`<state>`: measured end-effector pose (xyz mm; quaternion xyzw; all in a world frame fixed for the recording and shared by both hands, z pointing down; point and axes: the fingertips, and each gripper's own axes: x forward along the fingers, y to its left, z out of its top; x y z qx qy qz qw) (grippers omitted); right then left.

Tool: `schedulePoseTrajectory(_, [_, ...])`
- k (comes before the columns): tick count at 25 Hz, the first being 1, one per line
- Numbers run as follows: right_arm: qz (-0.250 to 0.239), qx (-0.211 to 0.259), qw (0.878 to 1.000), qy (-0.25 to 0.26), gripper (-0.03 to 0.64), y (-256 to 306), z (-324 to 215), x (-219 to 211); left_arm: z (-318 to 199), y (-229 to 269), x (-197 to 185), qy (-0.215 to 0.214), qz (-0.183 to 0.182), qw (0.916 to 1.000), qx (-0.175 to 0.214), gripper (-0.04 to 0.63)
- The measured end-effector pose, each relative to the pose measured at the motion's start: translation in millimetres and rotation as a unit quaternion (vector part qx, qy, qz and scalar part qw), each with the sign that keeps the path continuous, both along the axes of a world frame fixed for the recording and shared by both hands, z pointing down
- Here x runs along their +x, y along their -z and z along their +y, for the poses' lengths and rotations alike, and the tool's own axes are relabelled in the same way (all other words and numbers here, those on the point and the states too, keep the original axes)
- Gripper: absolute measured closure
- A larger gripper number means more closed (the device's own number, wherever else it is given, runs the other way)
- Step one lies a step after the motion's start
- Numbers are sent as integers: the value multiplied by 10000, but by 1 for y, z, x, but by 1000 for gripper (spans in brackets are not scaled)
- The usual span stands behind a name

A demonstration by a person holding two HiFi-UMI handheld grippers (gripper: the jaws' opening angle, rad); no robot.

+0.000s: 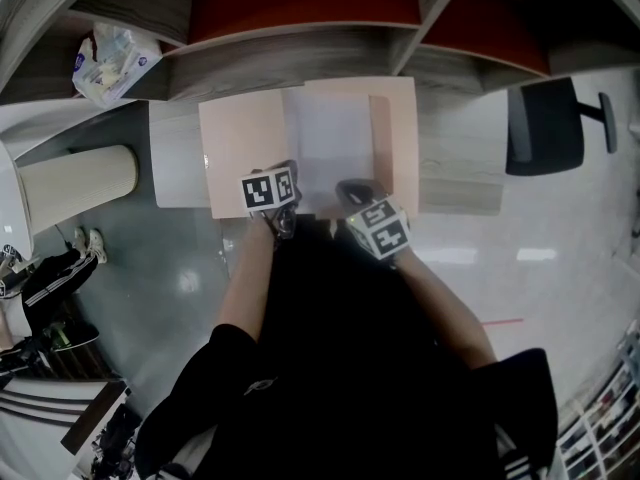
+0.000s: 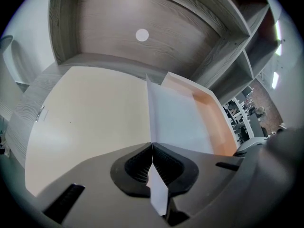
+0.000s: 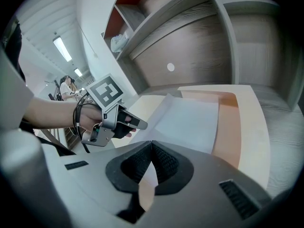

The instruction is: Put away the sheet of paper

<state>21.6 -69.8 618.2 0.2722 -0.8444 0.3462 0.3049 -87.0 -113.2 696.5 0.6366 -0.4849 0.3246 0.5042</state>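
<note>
An open peach folder (image 1: 245, 153) lies on the grey wood table (image 1: 460, 193). The white sheet of paper (image 1: 335, 143) rests over its middle and right half, beside a darker orange strip (image 1: 380, 143). My left gripper (image 1: 288, 171) is shut on the sheet's near left edge, and the sheet (image 2: 178, 120) runs forward from its jaws (image 2: 152, 144). My right gripper (image 1: 352, 190) is shut too (image 3: 152, 142). A thin pale strip shows between its pads, seemingly the near edge of the sheet (image 3: 190, 118). The left gripper (image 3: 135, 123) appears in the right gripper view.
Grey wooden shelf compartments (image 1: 300, 48) stand behind the table, with a plastic bag (image 1: 112, 60) in the left one. A black chair (image 1: 545, 123) is at the right and a cream cylinder (image 1: 75, 173) at the left. The table's near edge lies just under the grippers.
</note>
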Motion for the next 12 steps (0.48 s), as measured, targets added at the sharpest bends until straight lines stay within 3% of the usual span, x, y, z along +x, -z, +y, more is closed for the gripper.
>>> schedulePoseTrajectory(12, [15,21,9999,-115,598,1,-5,5,-5,-2,17,-134,67,9999,1,549])
